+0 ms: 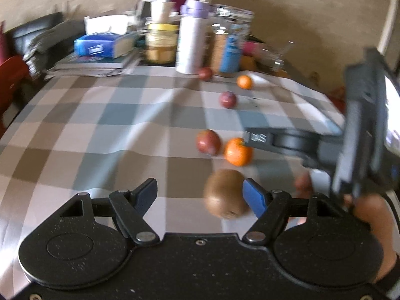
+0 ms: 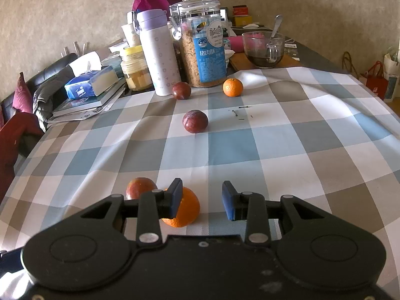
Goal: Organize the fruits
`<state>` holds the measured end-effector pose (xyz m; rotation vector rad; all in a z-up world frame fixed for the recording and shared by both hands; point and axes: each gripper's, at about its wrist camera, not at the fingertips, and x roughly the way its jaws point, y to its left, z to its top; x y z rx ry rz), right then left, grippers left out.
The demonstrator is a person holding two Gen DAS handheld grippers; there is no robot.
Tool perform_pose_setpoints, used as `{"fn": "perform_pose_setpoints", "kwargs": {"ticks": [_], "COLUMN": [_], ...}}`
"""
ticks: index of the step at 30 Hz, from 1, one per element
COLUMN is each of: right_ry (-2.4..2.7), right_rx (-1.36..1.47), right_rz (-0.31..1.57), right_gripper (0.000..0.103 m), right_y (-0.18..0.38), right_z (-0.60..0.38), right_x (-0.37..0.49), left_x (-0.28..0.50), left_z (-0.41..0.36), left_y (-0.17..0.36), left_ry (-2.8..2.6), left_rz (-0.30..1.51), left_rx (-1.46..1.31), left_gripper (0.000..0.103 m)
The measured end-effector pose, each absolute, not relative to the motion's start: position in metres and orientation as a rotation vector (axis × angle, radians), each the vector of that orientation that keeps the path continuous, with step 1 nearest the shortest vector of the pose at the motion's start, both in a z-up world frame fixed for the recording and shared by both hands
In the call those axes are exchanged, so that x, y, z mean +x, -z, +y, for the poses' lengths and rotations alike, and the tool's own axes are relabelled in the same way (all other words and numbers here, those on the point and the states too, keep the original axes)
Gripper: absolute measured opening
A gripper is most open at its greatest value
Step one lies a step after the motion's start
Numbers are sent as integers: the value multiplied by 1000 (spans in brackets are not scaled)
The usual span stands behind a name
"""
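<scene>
1. A checked cloth is seen covering the table, with jars and clutter at the far edge.
2. The left gripper is held wide apart; a kiwi lies against its right pad, unclamped.
3. The right gripper is parted and empty, beside an orange.
4. A plum, orange and kiwi are grouped near; two plums and a second orange are left scattered, so sorting is judged partly done.
</scene>
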<state>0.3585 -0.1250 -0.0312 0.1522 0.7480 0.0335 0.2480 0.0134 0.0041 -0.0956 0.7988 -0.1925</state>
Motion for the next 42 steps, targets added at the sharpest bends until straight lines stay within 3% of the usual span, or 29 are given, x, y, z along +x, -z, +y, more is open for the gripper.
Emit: {"fn": "perform_pose_setpoints", "kwargs": {"ticks": [19, 34, 42], "right_ry": [3, -136, -81], "right_rx": [255, 256, 97], "right_rz": [736, 767, 708], "right_gripper": [35, 35, 39], "right_y": [24, 29, 31], "right_z": [-164, -145, -119], "right_x": [354, 359, 354], "left_x": [265, 270, 269], "left_z": [-27, 27, 31], "left_y": [22, 26, 22], "left_ry": [191, 23, 20], "left_rz": [868, 892, 871], "left_rx": [71, -134, -151], "left_gripper": [81, 80, 80]}}
